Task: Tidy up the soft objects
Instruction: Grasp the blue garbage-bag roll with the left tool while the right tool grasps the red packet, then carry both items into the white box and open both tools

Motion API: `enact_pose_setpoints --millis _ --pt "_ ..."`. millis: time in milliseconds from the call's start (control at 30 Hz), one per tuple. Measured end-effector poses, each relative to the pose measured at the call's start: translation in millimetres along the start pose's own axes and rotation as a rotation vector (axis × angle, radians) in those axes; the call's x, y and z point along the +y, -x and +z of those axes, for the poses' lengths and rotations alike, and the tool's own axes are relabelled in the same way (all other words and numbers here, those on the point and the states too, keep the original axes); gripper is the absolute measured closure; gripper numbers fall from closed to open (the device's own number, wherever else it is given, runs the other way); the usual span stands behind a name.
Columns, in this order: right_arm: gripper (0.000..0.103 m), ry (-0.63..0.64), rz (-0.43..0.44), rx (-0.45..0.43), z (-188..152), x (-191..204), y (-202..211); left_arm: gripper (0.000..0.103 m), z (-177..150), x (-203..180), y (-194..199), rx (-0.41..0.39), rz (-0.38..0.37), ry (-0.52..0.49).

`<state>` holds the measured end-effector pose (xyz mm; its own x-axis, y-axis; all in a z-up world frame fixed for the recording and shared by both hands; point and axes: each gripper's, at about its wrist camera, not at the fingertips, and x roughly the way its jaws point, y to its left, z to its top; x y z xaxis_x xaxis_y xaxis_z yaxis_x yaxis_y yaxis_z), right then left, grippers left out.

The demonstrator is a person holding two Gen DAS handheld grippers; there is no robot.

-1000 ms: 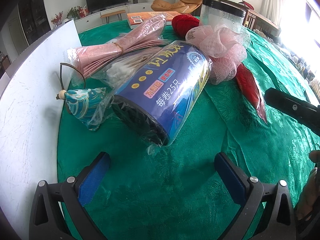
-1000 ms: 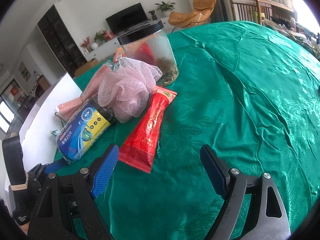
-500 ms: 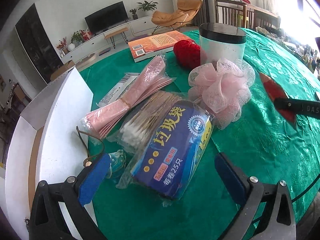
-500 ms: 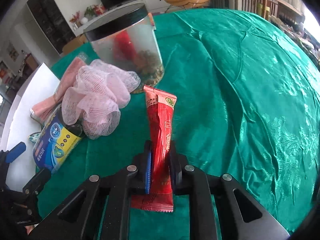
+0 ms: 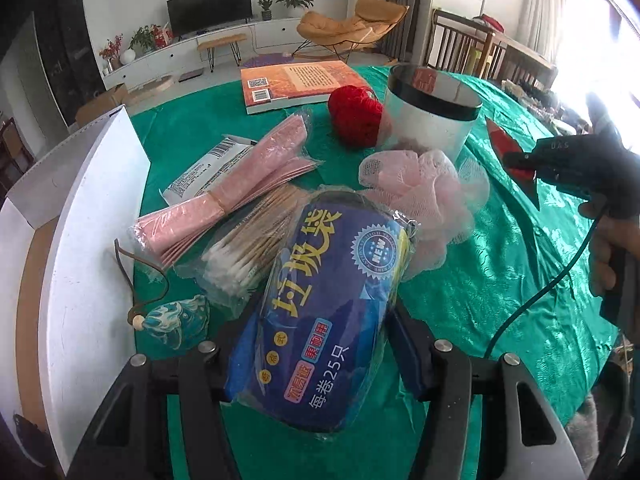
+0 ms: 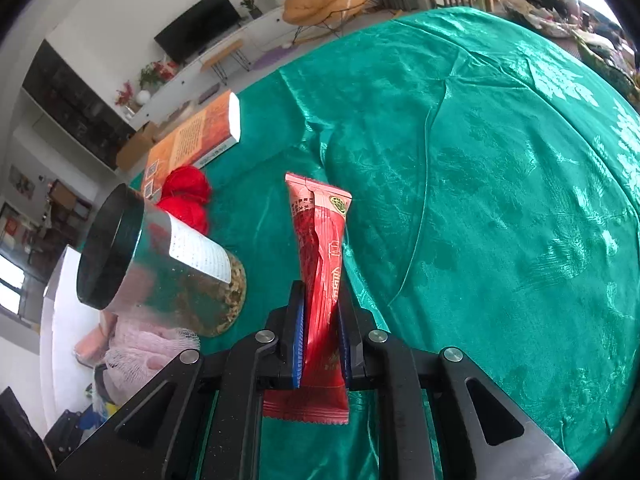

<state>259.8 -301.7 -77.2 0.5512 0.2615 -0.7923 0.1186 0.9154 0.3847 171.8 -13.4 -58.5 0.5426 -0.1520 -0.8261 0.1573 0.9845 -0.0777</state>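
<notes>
Red packet [image 6: 320,264] (pinched) between fingers [image 6: 297,340]

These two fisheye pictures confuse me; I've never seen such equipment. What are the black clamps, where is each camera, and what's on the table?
Each clamp is a hand-held two-finger gripper carrying its own camera that looks along its fingers.

Left view: the left gripper is shut on a blue roll of bags. Beyond lie cotton swabs, a pink bath pouf, red yarn, a jar and a book on the green tablecloth.

Right view: the right gripper is shut on a red packet.
</notes>
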Motion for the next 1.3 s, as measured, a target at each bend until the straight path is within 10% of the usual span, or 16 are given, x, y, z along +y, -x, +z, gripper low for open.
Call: enact_pose_setpoints --millis 267,667,733,800,867,1300 --pt "0.088 0.112 0.115 -0.140 5 55 76 0.044 -2 57 95 -0.162 -0.098 0.157" --pt "0.088 0.420 0.567 0.040 -119 296 134 0.043 -105 227 188 -0.162 0.264 0.354" --pt "0.086 0.454 0.619 0.115 -150 329 121 0.030 -125 246 186 -0.132 0.352 0.383" --pt "0.074 0.486 0.634 0.185 -180 353 105 0.009 -140 252 183 -0.134 0.400 0.397" --pt "0.027 0.504 0.641 0.249 -202 362 90 0.007 -146 249 183 -0.154 0.412 0.394" --pt "0.028 0.406 0.007 -0.025 -196 157 54 0.003 -83 57 135 -0.205 -0.018 0.057"
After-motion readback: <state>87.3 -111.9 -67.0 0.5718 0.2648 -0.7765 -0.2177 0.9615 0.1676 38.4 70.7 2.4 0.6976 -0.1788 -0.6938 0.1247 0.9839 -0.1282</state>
